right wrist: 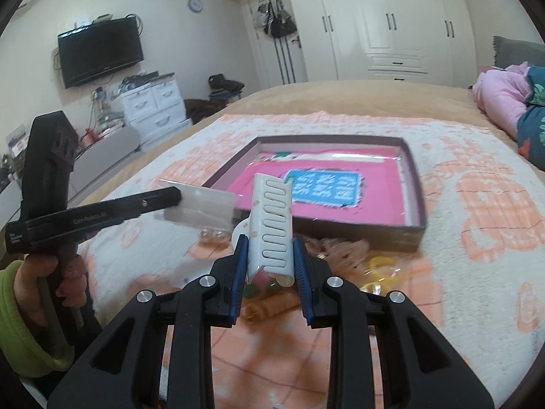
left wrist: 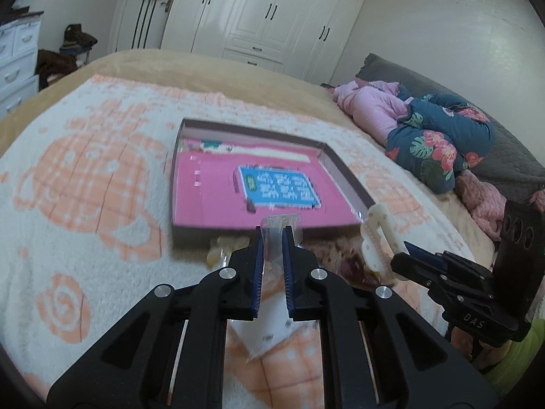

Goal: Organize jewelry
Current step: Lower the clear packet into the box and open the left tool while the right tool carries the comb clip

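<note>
Here the left gripper is clamped on a clear plastic pouch, lifted above the patterned blanket. The right gripper grips a white slotted hair clip between its blue pads. Both hover just before the shallow box with its pink lining.

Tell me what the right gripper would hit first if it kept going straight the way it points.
Probably the near wall of the shallow box, just beyond the white hair clip that the right gripper holds. Depth is hard to judge, so it might pass over the rim onto the pink lining.
</note>
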`<state>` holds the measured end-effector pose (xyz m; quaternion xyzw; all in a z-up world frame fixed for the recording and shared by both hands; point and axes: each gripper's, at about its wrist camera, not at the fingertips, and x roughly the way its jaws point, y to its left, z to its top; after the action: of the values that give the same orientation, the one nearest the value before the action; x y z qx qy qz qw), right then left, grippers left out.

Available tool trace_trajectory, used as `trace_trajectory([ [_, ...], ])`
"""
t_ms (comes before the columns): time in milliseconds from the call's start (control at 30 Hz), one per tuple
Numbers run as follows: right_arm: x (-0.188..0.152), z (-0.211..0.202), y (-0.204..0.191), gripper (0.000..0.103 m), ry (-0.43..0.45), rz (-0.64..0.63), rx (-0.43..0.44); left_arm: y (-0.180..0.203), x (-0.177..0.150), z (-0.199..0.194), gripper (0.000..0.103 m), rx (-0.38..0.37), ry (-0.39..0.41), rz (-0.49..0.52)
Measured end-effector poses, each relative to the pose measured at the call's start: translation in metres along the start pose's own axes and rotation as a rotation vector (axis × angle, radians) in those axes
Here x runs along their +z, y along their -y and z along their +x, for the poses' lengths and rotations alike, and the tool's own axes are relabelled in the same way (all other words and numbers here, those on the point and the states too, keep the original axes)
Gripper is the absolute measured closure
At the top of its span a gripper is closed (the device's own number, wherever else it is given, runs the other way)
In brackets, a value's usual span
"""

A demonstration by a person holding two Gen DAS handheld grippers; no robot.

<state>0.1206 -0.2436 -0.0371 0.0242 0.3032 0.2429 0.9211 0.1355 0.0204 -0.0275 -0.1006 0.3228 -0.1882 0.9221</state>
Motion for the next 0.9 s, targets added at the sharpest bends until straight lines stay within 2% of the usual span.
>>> trace_trajectory([
  [367,0.013,-0.004,0.035,0.077,0.044,0.044,-0.09,0.011,0.024,0.017,0.098,0.01,0.041,0.01],
  [900,0.031,0.017,0.065,0.077,0.035,0.071,-0.17,0.0,0.038,0.076,0.098,0.095,0.005,0.023],
])
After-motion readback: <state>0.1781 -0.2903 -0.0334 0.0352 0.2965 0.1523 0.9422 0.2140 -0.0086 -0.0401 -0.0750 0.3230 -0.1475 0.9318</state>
